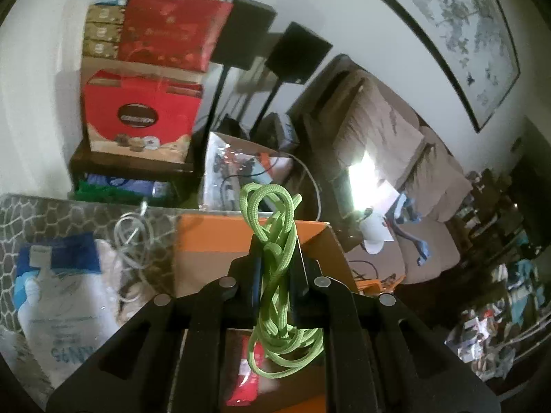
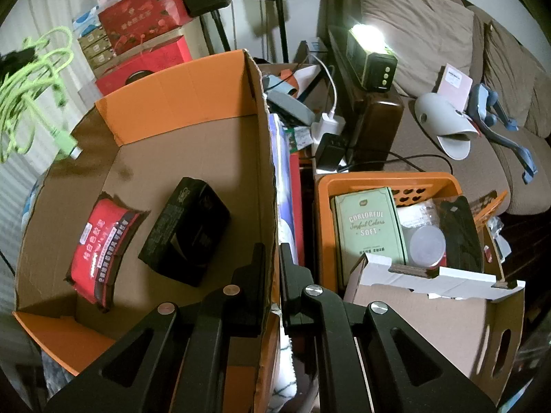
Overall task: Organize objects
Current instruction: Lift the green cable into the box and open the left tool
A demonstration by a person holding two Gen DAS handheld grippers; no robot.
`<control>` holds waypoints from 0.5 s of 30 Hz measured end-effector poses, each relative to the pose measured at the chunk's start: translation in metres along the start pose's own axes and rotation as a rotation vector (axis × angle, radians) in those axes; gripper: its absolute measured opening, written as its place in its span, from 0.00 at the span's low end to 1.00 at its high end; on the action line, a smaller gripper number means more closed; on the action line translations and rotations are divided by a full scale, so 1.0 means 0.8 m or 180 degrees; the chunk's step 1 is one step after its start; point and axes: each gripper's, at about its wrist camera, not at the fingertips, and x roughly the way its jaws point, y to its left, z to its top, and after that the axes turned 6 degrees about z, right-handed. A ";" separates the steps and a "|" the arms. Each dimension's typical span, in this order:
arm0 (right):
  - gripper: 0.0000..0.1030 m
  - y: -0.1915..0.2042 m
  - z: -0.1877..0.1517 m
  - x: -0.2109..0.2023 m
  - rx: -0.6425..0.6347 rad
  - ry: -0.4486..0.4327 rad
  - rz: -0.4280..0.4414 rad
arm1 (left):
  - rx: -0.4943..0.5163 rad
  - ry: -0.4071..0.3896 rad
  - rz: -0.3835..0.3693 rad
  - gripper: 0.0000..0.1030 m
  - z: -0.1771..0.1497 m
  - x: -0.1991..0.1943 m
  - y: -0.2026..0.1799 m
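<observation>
My left gripper [image 1: 275,258] is shut on a bundle of lime-green braided cable [image 1: 275,275], whose loops stick out above and hang below the fingers, over the orange cardboard box [image 1: 213,237]. From the right wrist view that same green cable [image 2: 34,82] hangs at the far left, above the box's left wall. My right gripper [image 2: 272,261] is shut on the right wall of the orange cardboard box [image 2: 265,158]. Inside the box lie a red packet [image 2: 100,244] and a black packet [image 2: 186,230].
An orange basket [image 2: 344,180] right of the box holds a green tin [image 2: 368,223] and other items. A white-edged carton [image 2: 430,306] stands in front of it. Beyond are a brown sofa [image 2: 430,34], a lit lamp [image 2: 368,34], stacked red gift boxes [image 1: 151,69], and a white cable [image 1: 134,241].
</observation>
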 end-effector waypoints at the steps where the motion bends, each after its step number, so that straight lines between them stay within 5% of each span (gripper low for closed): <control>1: 0.06 0.000 0.000 0.000 -0.0002 0.0002 0.0000 | 0.0021 -0.0007 -0.0011 0.11 0.001 0.003 -0.004; 15: 0.06 0.000 0.000 0.000 0.0004 0.0000 -0.0006 | -0.0078 0.0323 -0.0046 0.11 -0.018 0.093 -0.013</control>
